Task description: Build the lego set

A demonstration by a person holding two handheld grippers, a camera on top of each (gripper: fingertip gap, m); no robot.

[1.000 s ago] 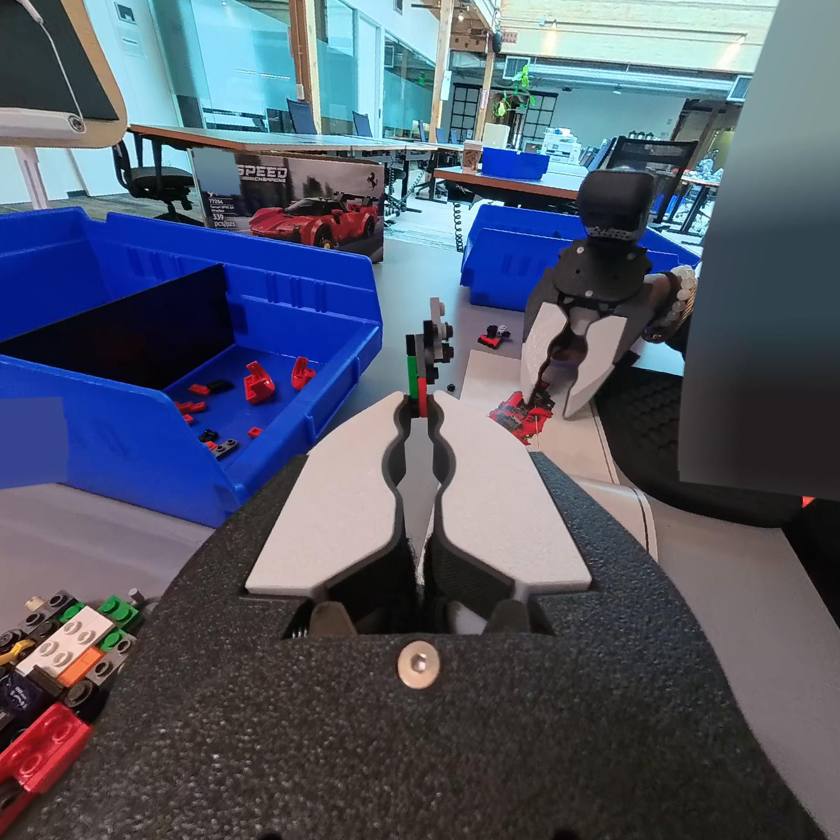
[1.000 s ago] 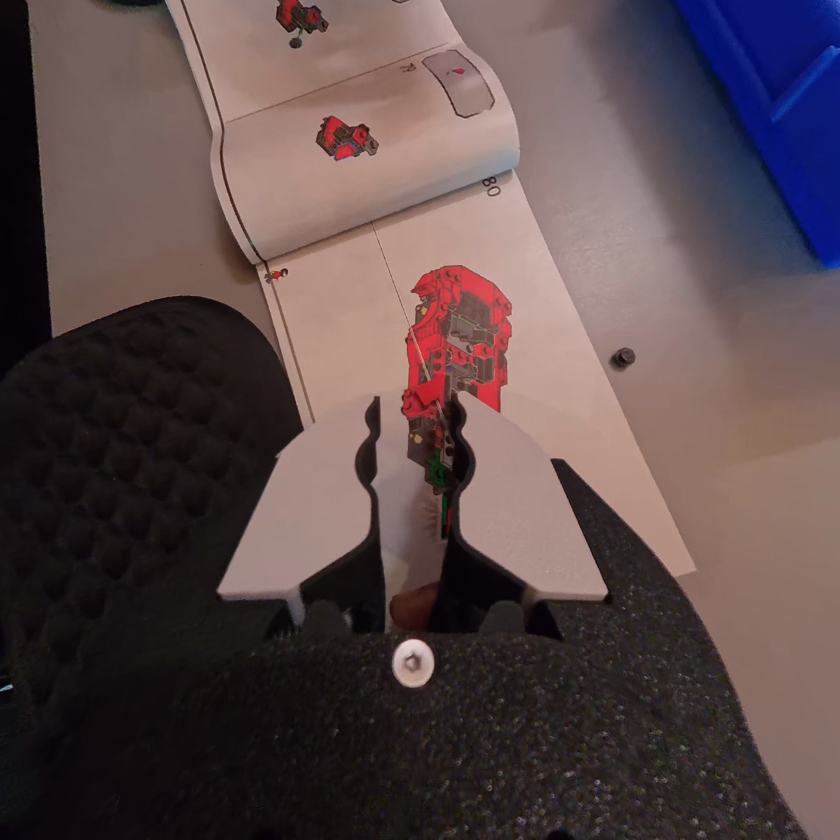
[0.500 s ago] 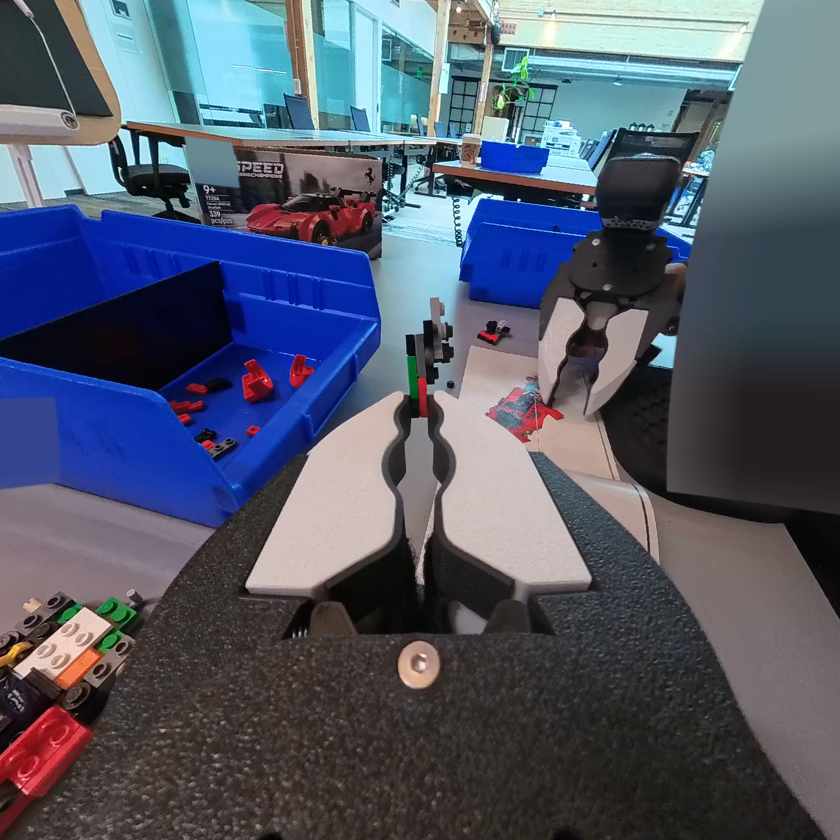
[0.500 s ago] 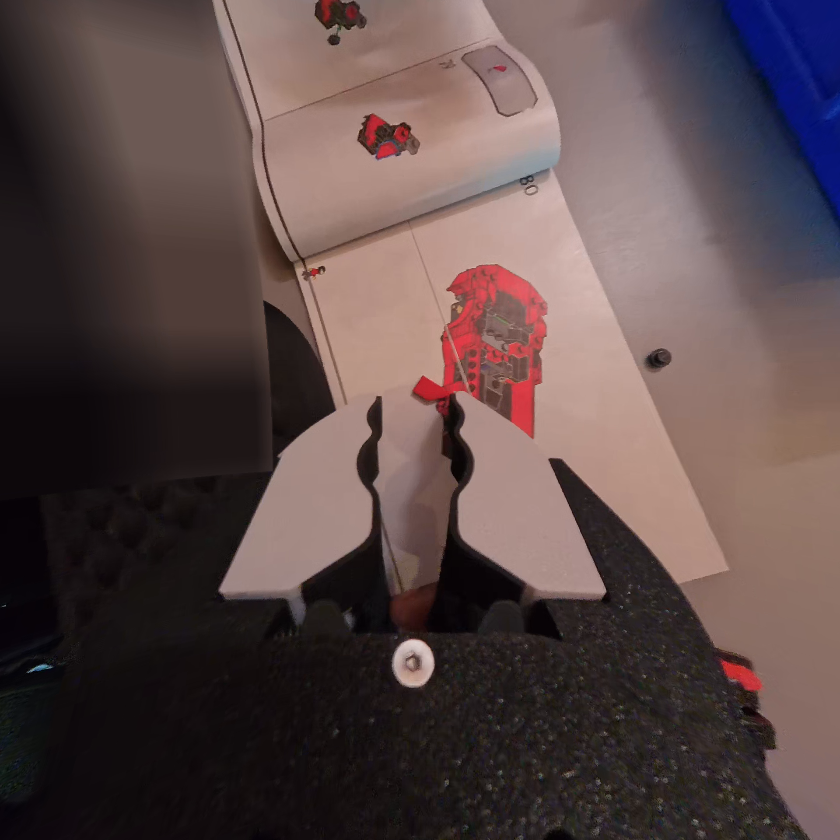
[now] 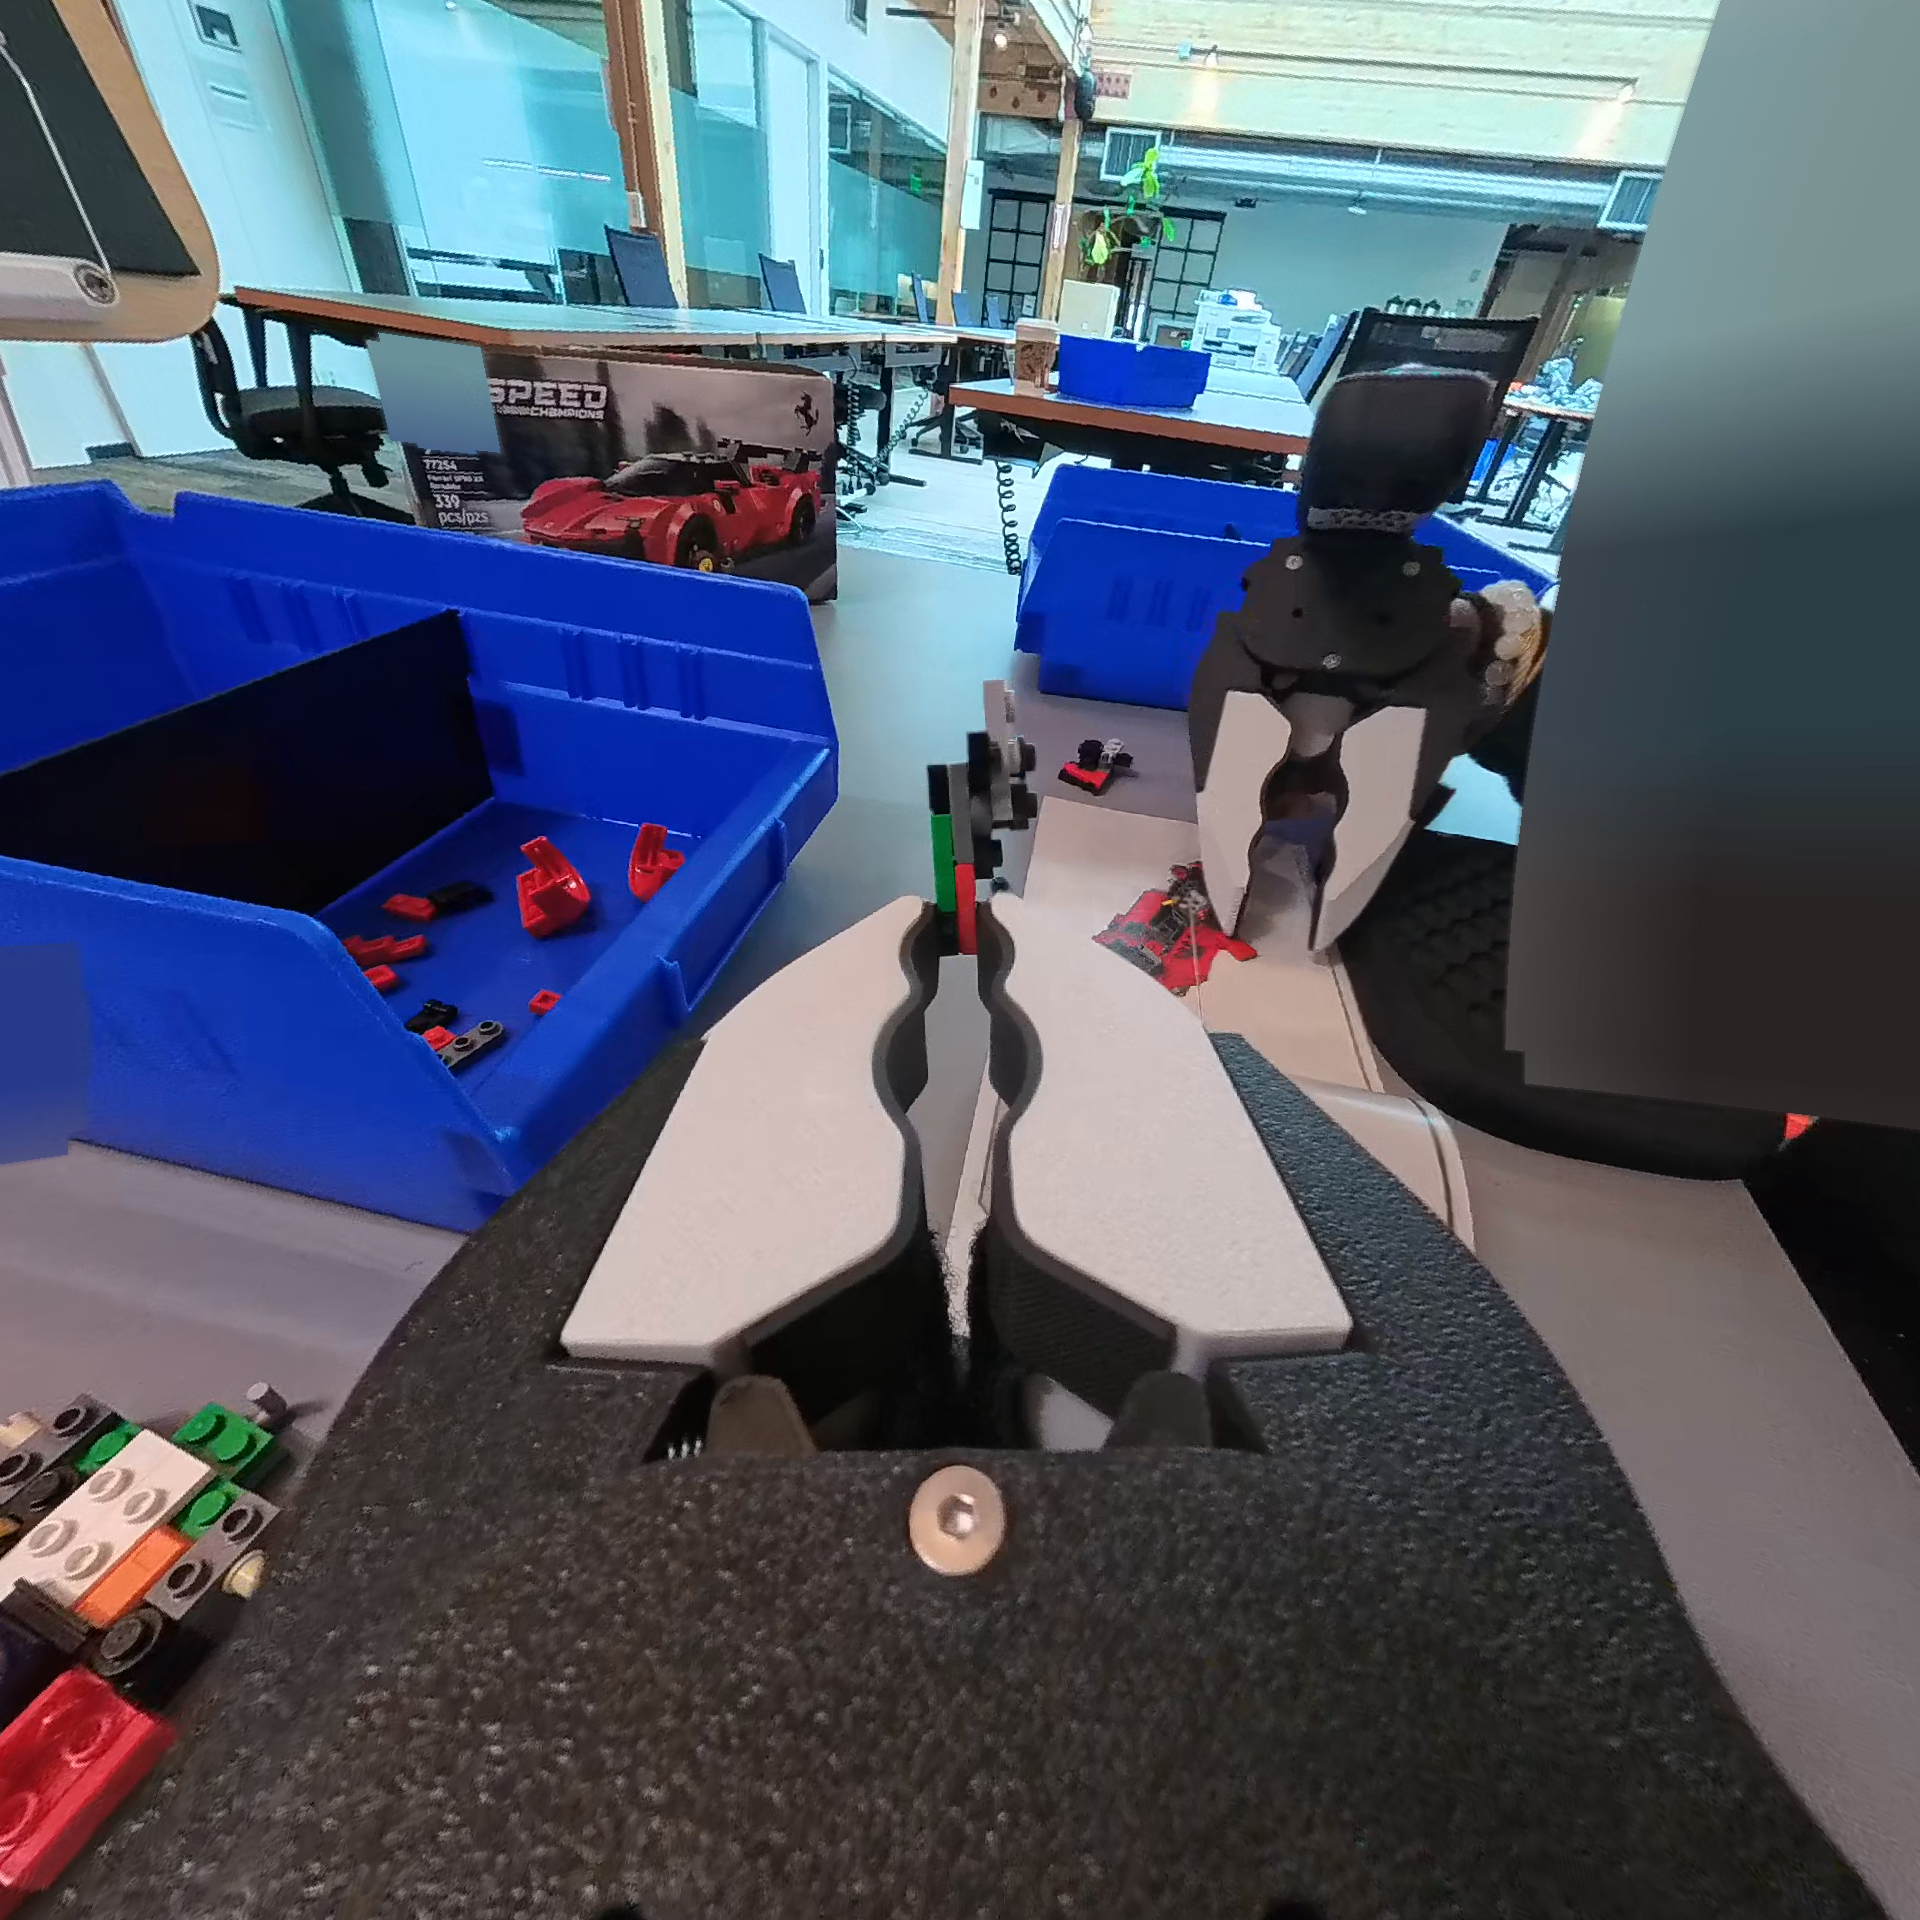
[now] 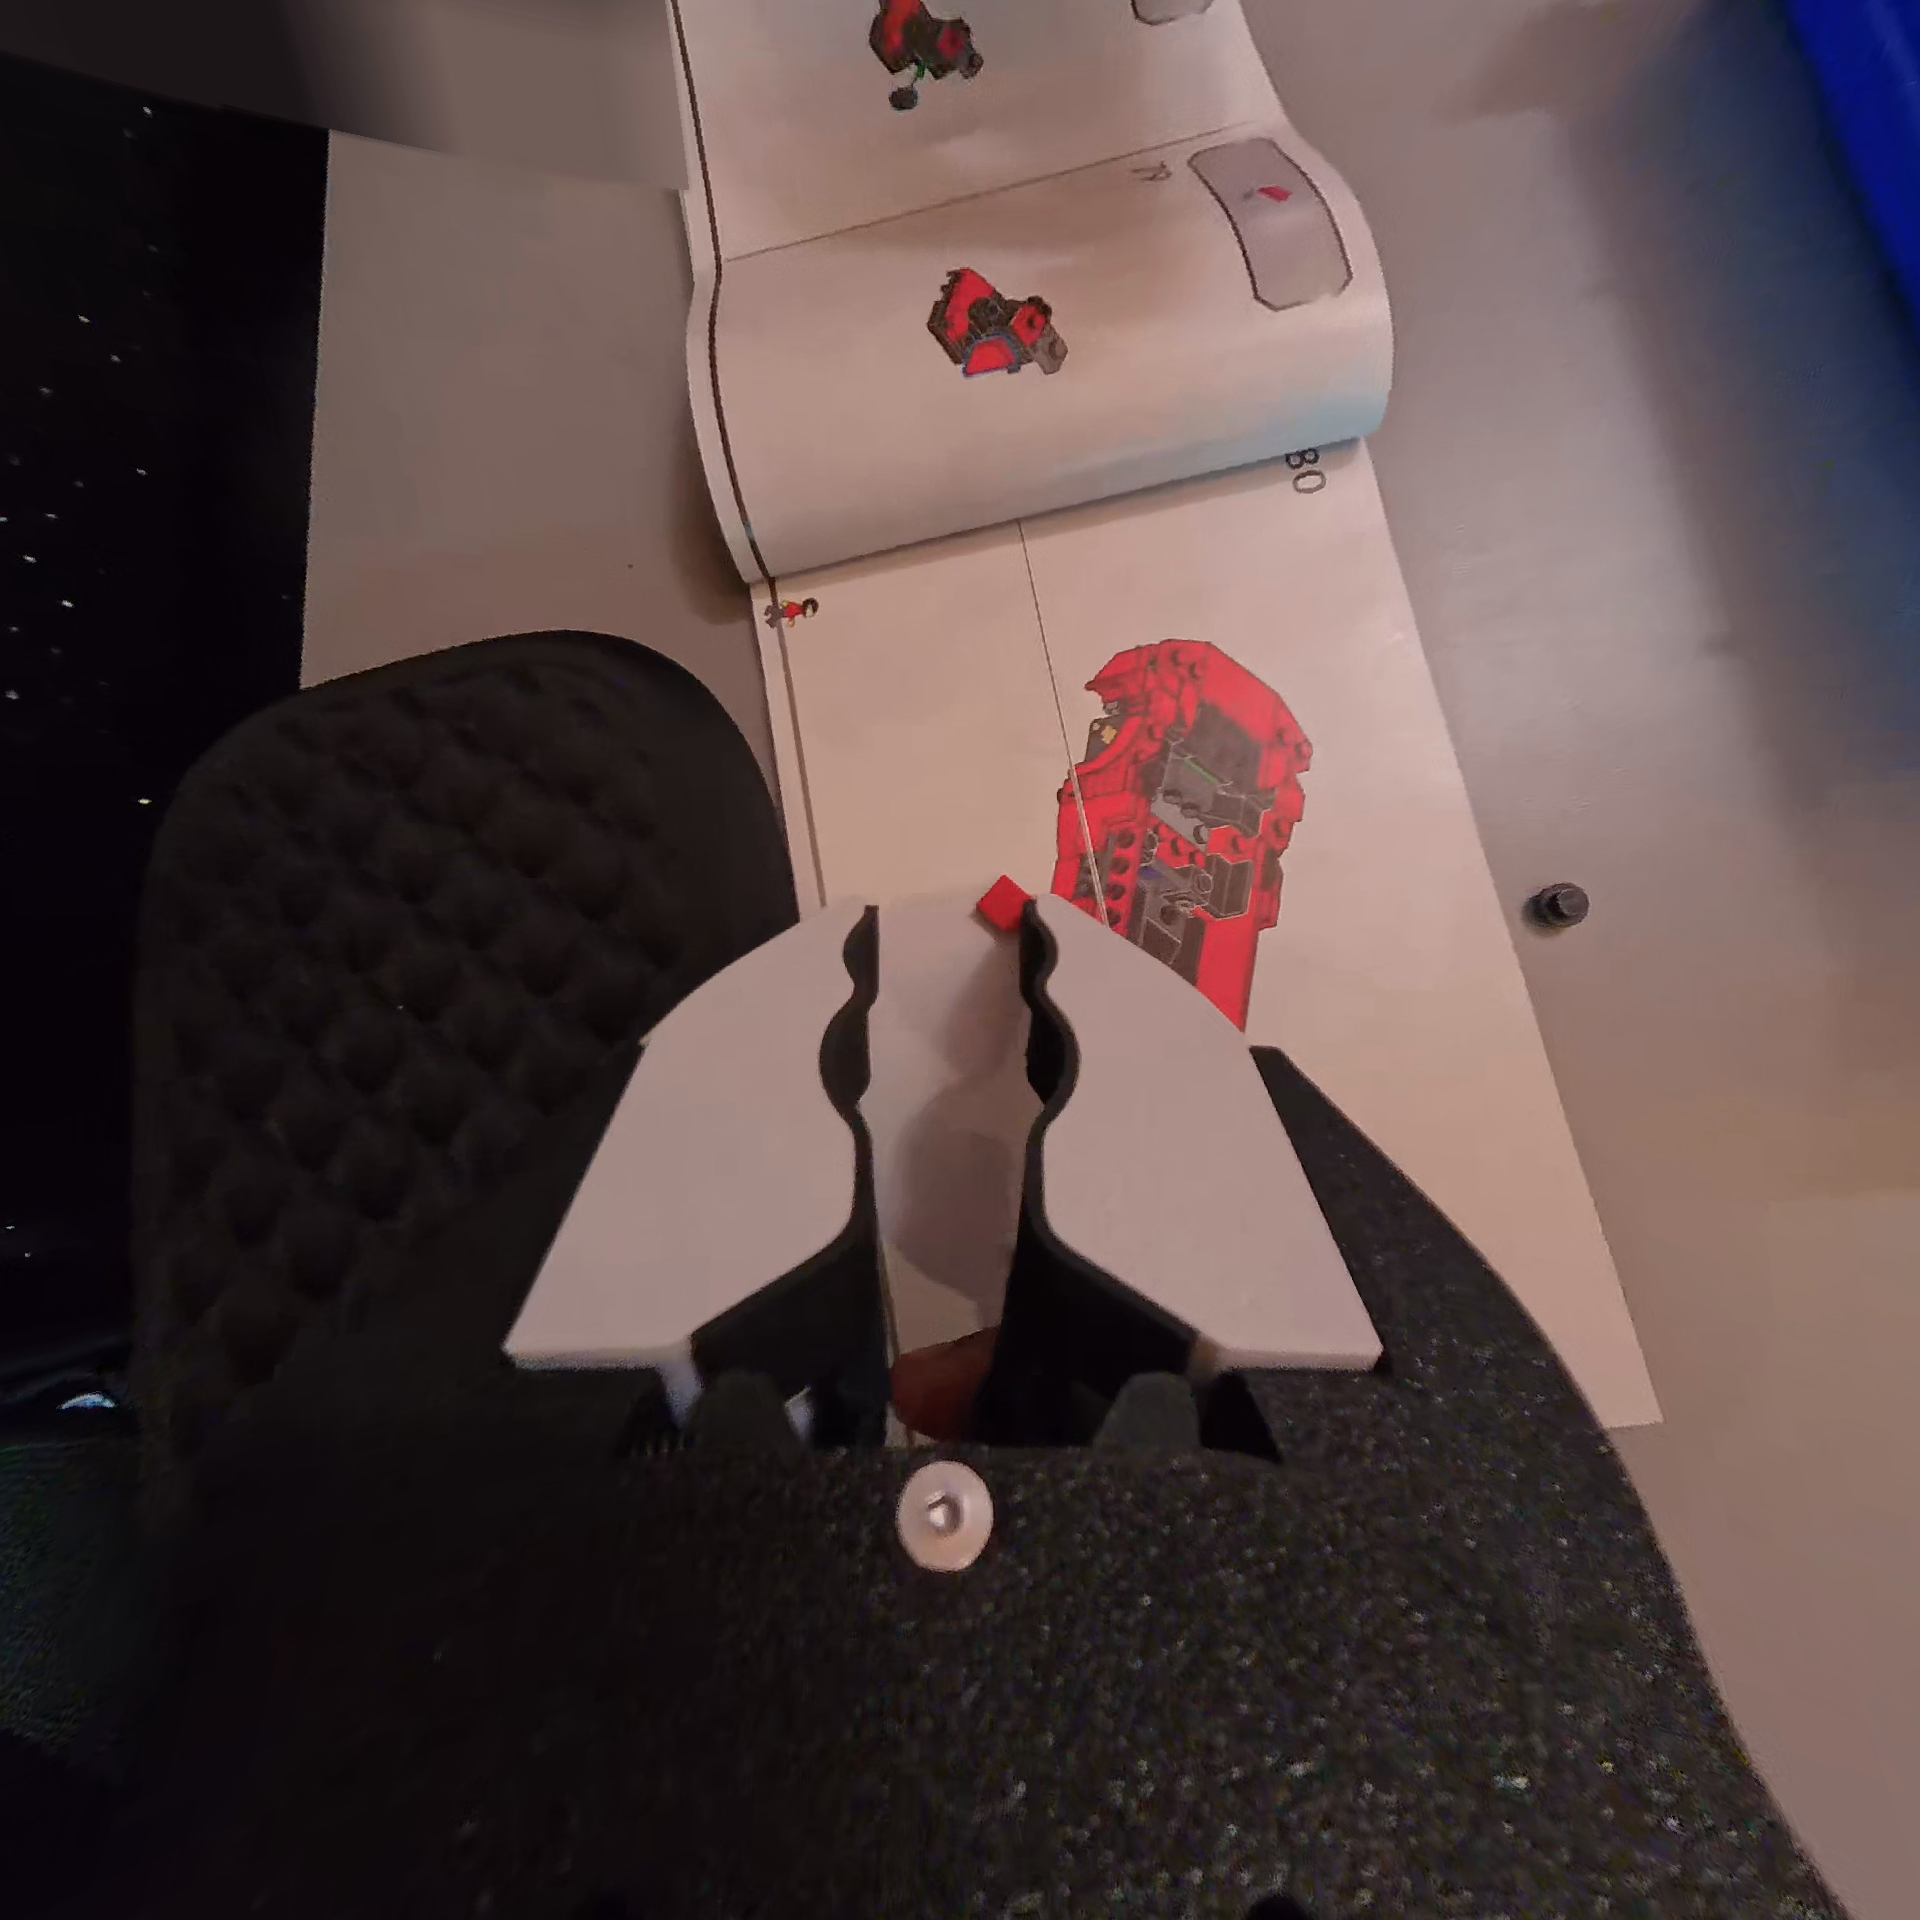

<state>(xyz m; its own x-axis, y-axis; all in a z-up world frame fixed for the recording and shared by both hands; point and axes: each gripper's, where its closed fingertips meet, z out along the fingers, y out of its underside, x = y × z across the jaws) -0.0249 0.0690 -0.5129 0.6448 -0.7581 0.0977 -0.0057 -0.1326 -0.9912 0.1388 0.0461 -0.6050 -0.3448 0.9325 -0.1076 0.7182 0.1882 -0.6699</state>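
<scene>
A small lego assembly [image 5: 975, 821] of black, green, red and grey parts is gripped upright by the left claw [image 5: 961, 914] above the table [image 5: 914, 644]. The right claw [image 6: 951, 914] is held parted over the instruction booklet [image 6: 935, 748], nothing gripped.

The lower end of the small brick assembly [image 5: 975, 831] is hidden between the tips of the left gripper [image 5: 961, 920], so how far it reaches in cannot be told. At the near left, the cluster of mixed bricks [image 5: 94, 1558] is cut off by the picture's edge. The blue bin [image 5: 665, 966] also runs out past the left edge, and its dark divider [image 5: 260, 769] hides the far compartment. A red bit [image 6: 1004, 898] at the right gripper's [image 6: 951, 914] fingertip cannot be told apart from print on the instruction booklet [image 6: 1382, 935]. A dark stud [image 6: 1558, 904] on the table is too small to identify.
</scene>
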